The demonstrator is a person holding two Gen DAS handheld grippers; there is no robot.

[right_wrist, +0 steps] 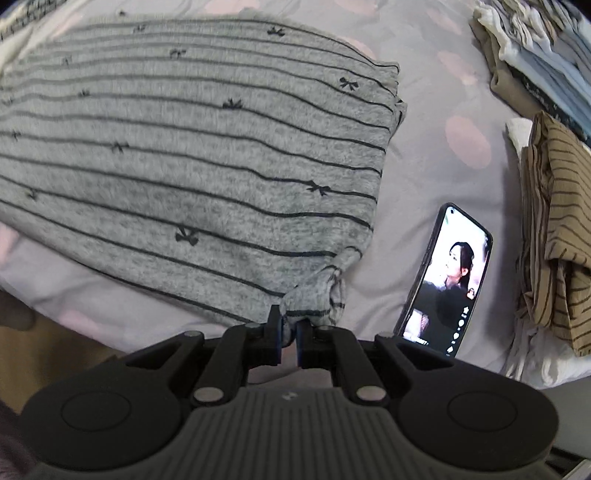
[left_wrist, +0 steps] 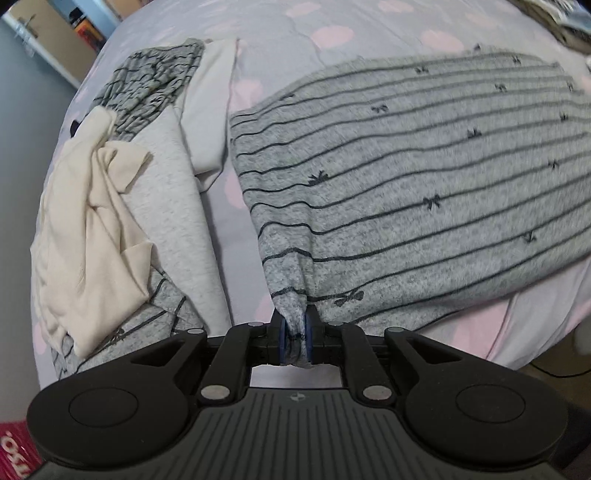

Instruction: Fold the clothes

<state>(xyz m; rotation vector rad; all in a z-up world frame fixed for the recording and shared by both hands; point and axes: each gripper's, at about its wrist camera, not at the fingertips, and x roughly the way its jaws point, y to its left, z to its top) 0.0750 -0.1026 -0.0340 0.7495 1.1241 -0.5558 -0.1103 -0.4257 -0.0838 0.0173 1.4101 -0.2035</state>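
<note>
Left gripper [left_wrist: 295, 341] is clamped on a bunched near-left corner of the grey striped top [left_wrist: 406, 177]; the fabric runs right through the pads and pokes out behind them, so that bite looks deep. Right gripper [right_wrist: 291, 332] is pinched on the near-right corner of the same top [right_wrist: 192, 155], but only a small wad sits at the very tips. That one looks shallow.

Top lies spread across the bed [left_wrist: 288, 33], near edge by the mattress edge, both near corners lifted into the jaws. Can't tell whether it's already been folded once; the same layout fits spreading it out or carrying an edge over.

Risks from here:
- Right corner slips out under tension, since the knit is stretchy and the bite is thin. Uneven pull between the two sides would skew any fold.
- Phone [right_wrist: 443, 280] lies on the bed just beside the right corner. Any sideways swing of that gripper or dragged fabric could knock it off the edge.
- Unfolded pile [left_wrist: 96, 206] on the left sits near the top's left edge; a sweep that way could snag the cream piece.
- Folded stack [right_wrist: 554, 229] on the right is well apart, low risk.
- Bunched corners could leave creases if laid down without easing.
</note>
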